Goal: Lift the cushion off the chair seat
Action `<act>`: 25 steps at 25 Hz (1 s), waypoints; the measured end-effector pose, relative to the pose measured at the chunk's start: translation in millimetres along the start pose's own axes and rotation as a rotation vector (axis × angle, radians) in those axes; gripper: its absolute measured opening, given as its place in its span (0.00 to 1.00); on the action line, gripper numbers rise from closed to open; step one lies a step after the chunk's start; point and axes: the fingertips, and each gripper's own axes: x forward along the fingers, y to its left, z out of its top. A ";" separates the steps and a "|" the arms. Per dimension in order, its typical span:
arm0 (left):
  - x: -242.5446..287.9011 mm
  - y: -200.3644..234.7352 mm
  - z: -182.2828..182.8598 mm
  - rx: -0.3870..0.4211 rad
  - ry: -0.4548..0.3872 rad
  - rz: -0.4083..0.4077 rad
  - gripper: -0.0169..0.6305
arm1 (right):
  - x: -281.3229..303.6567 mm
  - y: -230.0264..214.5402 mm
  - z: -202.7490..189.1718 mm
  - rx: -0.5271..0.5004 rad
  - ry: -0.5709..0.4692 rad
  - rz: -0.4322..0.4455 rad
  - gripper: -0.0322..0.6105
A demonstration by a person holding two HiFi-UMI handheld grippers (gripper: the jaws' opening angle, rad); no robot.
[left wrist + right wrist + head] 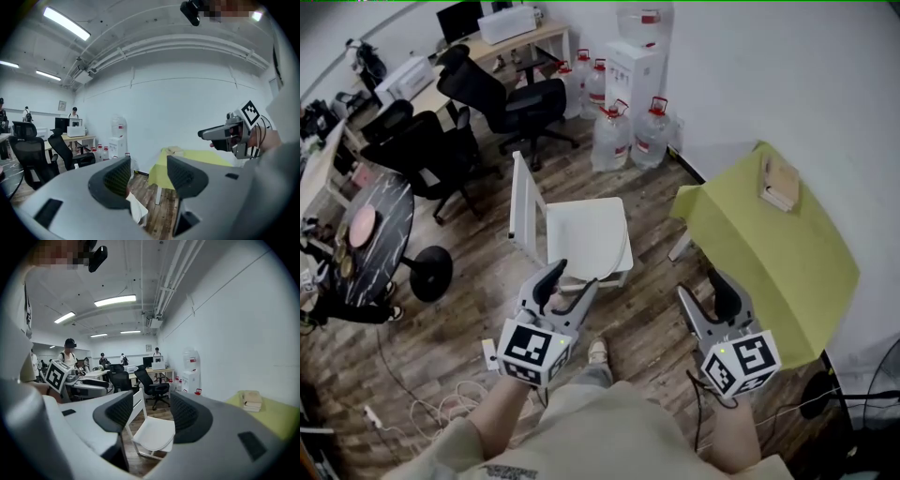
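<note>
Left tool (572,283) and right tool (705,294) show in the head view, two in all, each with its jaws standing well apart and nothing between them. Neither touches anything. One white chair (521,208) stands on the wooden floor (478,319) just ahead of the left tool. The cushion (589,234) lies flat on its seat, pale cream-white, thin and roughly square, with a rounded edge at the seat's right side. One yellow-green tabletop (769,248) stands to the right, ahead of the right tool, and bears one small tan stack (780,183). Two water jugs (634,136) stand nearest beside the dispenser (635,70), with more behind them that are hard to count.

From the left gripper view, the left tool's two dark pads are apart and bare. A white corner of the chair shows low in the gap, with the tabletop beyond it. The right tool shows at the right, held level.

From the right gripper view, the right tool's pads also stand apart with nothing held. The chair shows in the gap between them, well apart from the pads, with the cushion smooth and unwrinkled on its seat.
</note>
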 end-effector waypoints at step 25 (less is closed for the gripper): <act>147.2 162.0 -92.6 -0.048 0.266 0.099 0.40 | 253.3 -47.8 -55.5 0.027 0.256 0.181 0.50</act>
